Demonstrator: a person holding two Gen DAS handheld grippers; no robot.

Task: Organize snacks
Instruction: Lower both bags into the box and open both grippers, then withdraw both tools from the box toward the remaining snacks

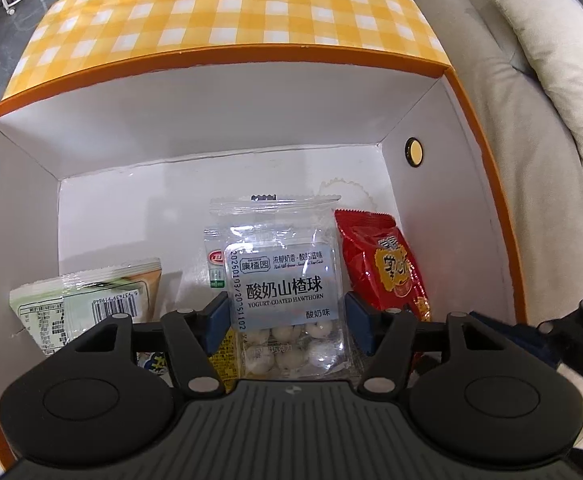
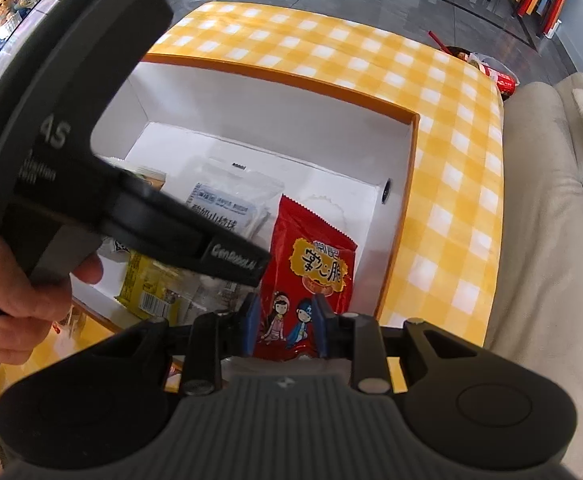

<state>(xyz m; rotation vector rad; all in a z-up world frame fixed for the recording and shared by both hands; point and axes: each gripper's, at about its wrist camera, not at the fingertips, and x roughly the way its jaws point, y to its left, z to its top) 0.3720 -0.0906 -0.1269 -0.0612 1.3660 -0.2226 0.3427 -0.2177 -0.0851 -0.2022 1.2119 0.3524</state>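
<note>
With the right gripper (image 2: 284, 326) pinching the red snack packet's (image 2: 311, 264) bottom edge inside the box (image 2: 411, 168), and the left gripper (image 1: 287, 320) straddling the hawthorn bag (image 1: 283, 280) unclamped, the slick foil may slip.

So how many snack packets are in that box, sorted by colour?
Clear: 1, the yogurt hawthorn bag
Red: 1, the red packet
Green and white: 1, the green packet
Yellow: 1, the yellow packet
Total: 4 that I can tell apart; others may be hidden.

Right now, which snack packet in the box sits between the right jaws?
The red packet with two cartoon figures, at the box's right side. The right gripper pinches its lower end; the clear hawthorn-ball packet sits between the left jaws.
</note>
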